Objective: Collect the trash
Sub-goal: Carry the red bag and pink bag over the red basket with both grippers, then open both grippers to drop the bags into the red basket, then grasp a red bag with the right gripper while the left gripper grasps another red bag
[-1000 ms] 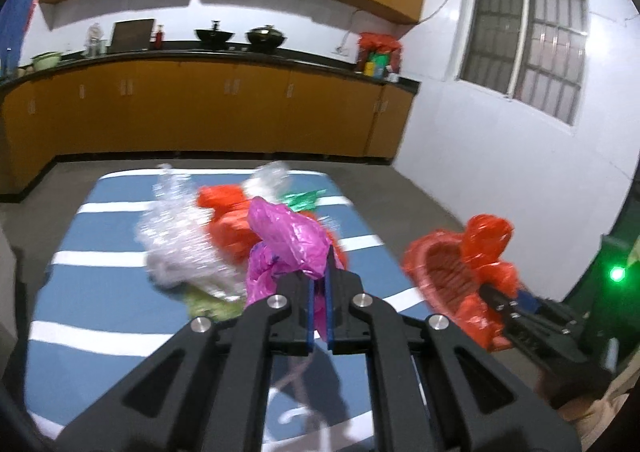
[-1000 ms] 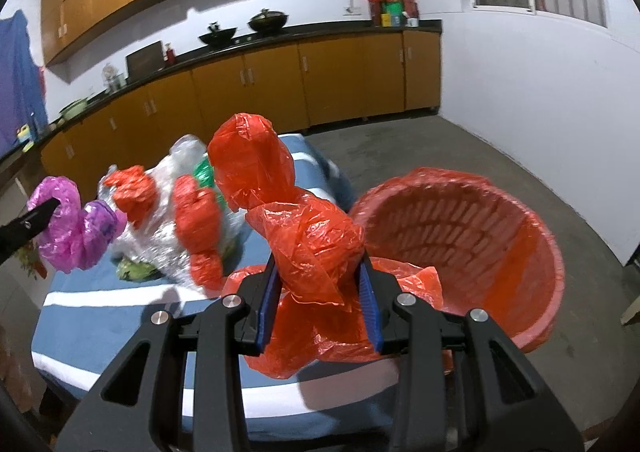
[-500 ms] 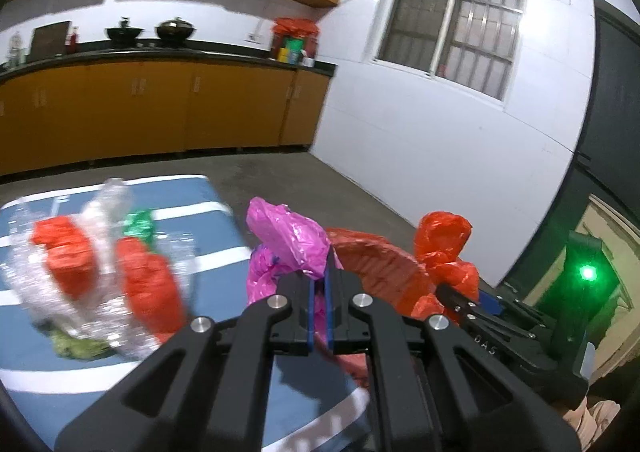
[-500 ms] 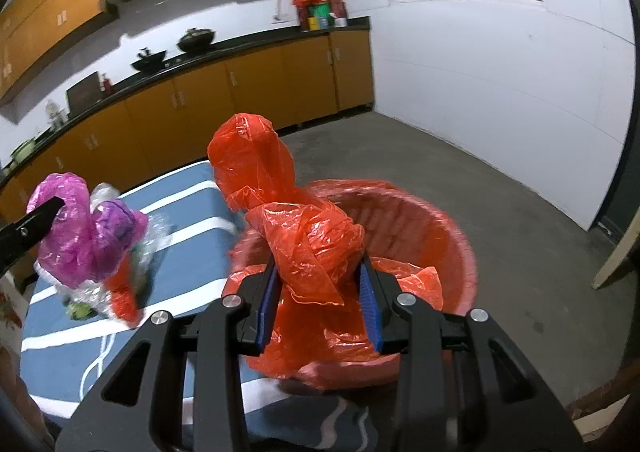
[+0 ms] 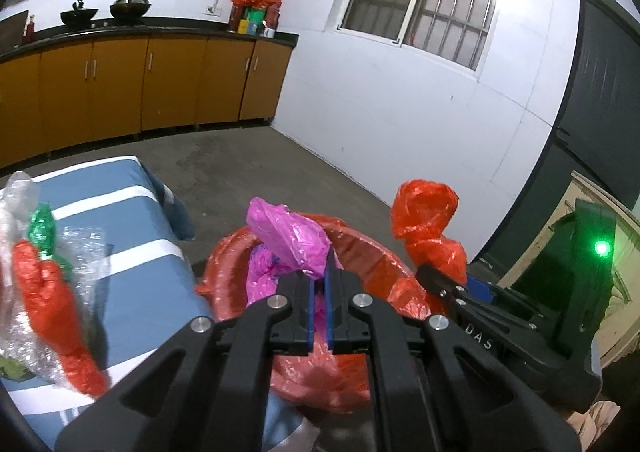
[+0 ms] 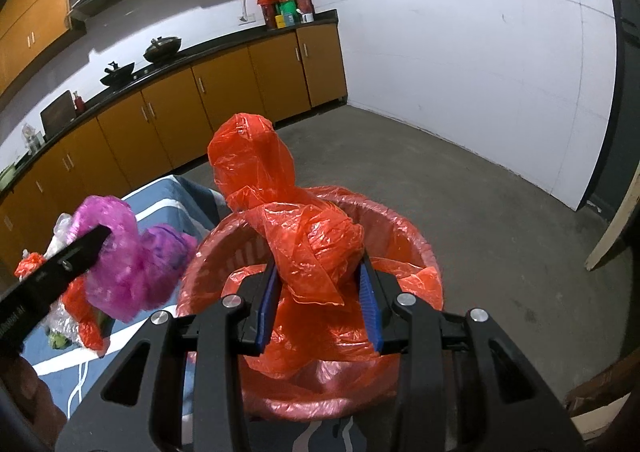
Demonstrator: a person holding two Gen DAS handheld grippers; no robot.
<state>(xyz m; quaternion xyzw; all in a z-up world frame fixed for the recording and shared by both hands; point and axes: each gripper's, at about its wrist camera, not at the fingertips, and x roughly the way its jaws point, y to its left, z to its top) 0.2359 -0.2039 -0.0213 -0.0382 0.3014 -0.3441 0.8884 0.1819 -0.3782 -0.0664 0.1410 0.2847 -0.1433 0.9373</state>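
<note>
Now the crumpled pink plastic bag is pinched between the nearly closed jaws of the left gripper and hangs above the round red plastic basket, which is lined with red film. A second ago this bag was over the blue tabletop with white stripes, in front of the pile there; since then it has come across to the basket. The crumpled orange-red plastic bag is clamped between the blue pads of the right gripper, whose jaws stand partly apart around it. It is also above the basket, while one second ago the basket was to its right. On the tabletop, a heap of clear bubble wrap with red and green plastic pieces lies to the left.
</note>
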